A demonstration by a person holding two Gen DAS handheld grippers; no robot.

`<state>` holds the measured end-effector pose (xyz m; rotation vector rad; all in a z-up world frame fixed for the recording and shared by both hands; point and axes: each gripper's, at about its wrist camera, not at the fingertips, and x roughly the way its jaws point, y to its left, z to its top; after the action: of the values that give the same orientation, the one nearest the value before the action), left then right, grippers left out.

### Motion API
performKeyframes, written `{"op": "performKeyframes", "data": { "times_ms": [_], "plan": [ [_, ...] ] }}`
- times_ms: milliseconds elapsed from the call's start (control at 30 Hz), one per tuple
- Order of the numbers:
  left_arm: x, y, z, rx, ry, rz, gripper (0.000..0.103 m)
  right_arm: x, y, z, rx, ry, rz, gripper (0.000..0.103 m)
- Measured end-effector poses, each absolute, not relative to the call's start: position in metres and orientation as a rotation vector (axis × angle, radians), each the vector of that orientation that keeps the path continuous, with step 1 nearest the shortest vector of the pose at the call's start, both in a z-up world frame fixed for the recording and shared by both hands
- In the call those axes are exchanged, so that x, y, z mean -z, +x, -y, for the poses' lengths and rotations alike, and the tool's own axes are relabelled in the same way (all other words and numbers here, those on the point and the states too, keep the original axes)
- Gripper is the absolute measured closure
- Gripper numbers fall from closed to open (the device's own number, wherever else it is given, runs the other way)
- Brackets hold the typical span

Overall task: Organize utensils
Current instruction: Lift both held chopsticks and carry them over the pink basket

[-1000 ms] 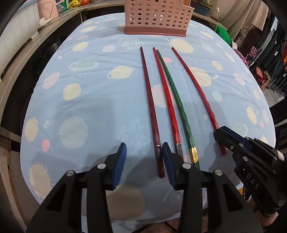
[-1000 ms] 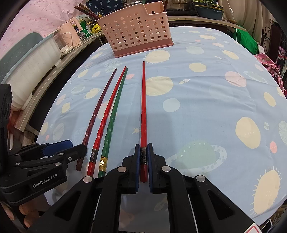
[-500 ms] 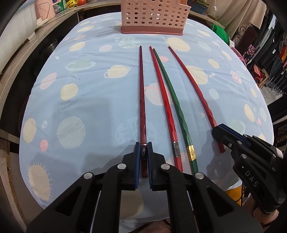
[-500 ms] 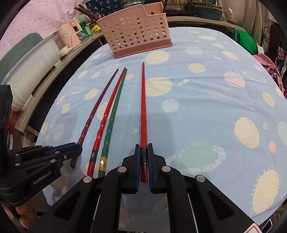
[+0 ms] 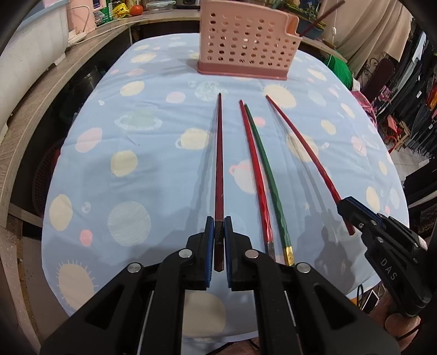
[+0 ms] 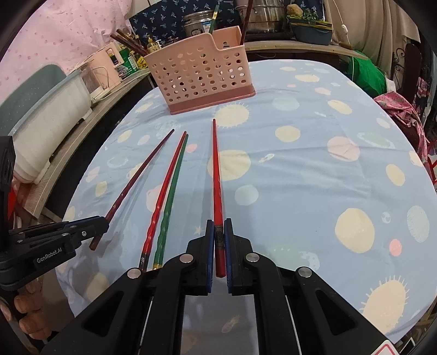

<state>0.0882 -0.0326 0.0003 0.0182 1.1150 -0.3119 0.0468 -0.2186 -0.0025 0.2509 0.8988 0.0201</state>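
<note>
My left gripper [image 5: 218, 232] is shut on the thick end of a dark red chopstick [image 5: 219, 163], lifted off the cloth and pointing at the pink perforated utensil holder [image 5: 245, 52]. My right gripper [image 6: 218, 232] is shut on a bright red chopstick [image 6: 217, 174], also raised. A red chopstick [image 5: 255, 174] and a green chopstick [image 5: 269, 180] lie side by side on the blue tablecloth [image 5: 123, 131] between them. The holder [image 6: 202, 79] holds a few chopsticks at the far end.
The oval table has a planet-print cloth [image 6: 327, 177]. A wooden counter [image 5: 41, 92] with a white appliance runs along the left. Pots and clutter stand behind the holder [image 6: 256, 13]. Clothes racks stand to the right [image 5: 415, 103].
My left gripper moved left over the dark red chopstick, shut on it, and lifted it. The right gripper stayed shut on the bright red chopstick and raised it slightly.
</note>
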Motion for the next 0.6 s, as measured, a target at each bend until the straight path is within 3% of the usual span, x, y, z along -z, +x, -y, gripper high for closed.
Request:
{"op": "performKeyframes", "data": {
  "times_ms": [600],
  "plan": [
    [-0.096,0.13,0.023,0.297,-0.058,-0.89,0.096,-0.094,0.087,0.259,0.018,0.266,-0.632,0.097]
  ]
}}
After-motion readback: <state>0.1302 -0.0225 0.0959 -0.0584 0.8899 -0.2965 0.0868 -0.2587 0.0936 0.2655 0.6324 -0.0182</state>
